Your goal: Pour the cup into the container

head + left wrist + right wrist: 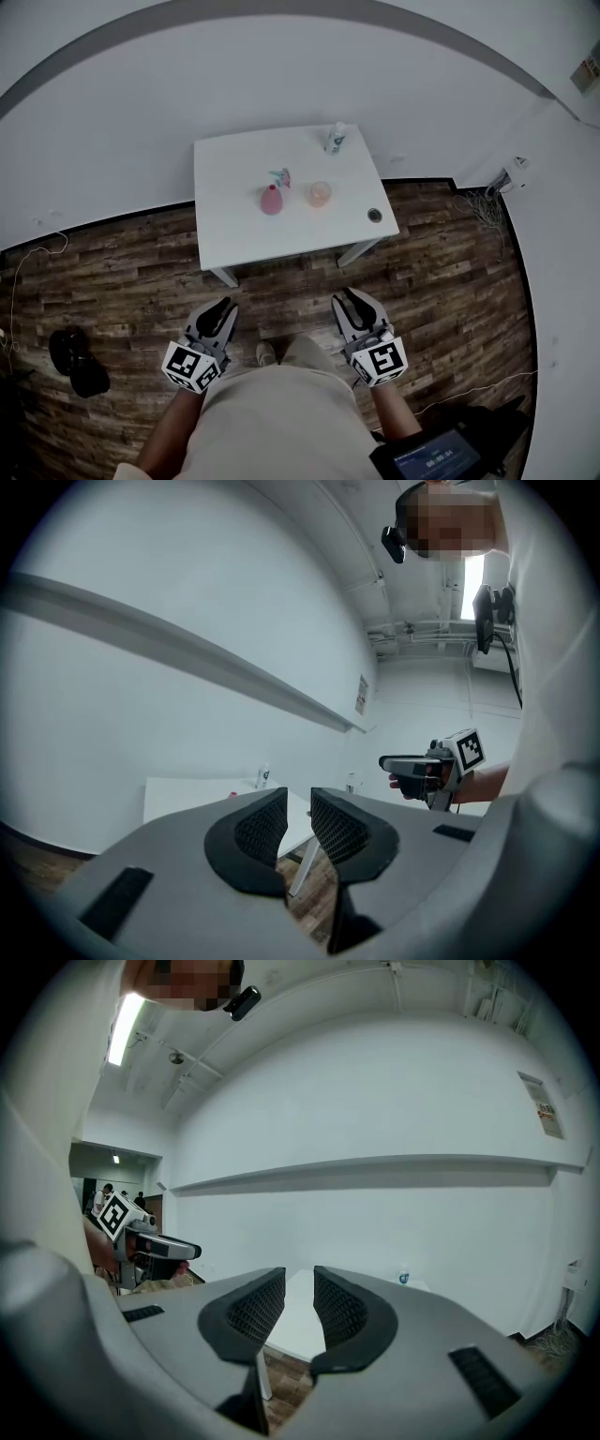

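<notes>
White table [234,239] far, pink bottle [272,200] left of cup [320,194]; L gripper [223,306], R gripper [349,299] near, jaws closed, empty.

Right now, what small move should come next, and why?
Probably step up to the white table: the left gripper and right gripper hang empty by the waist, well short of the translucent cup and the small round container.
</notes>
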Demonstrator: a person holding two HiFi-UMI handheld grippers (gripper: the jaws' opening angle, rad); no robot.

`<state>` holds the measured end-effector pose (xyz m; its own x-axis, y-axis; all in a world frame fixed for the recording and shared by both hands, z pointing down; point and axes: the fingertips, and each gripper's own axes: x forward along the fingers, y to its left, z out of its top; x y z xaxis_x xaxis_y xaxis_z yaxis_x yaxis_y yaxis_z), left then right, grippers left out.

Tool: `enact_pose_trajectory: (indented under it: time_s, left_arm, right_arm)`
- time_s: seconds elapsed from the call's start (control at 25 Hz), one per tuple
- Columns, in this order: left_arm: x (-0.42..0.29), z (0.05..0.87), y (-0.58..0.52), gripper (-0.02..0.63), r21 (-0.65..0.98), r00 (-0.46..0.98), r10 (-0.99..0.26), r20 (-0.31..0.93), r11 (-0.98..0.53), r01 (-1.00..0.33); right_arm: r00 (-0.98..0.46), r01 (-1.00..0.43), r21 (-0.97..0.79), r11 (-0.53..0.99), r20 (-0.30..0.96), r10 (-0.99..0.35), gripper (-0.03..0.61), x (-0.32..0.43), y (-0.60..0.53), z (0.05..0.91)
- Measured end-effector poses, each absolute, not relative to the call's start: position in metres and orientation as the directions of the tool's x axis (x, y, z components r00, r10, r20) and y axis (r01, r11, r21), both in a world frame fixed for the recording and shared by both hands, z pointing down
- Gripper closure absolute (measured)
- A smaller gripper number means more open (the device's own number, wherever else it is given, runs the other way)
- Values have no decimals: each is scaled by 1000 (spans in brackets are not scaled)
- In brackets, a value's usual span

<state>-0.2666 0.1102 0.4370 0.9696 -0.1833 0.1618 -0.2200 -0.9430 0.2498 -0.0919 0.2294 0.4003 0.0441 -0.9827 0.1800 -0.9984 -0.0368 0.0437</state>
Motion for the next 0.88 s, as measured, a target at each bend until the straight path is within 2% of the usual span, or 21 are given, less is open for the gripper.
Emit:
enact_pose_trajectory:
  time_s: [0.44,0.88]
  left_arm:
    - [-237,442,112,543,240,973,-137,187,-954,-181]
    - [-164,442,120,543,261,958,-194,209,-934,-246]
  right_arm:
    - [70,-997,48,-62,187,-980,499,-60,232,410]
    - [-5,-999,33,12,189,-982,499,18,224,411]
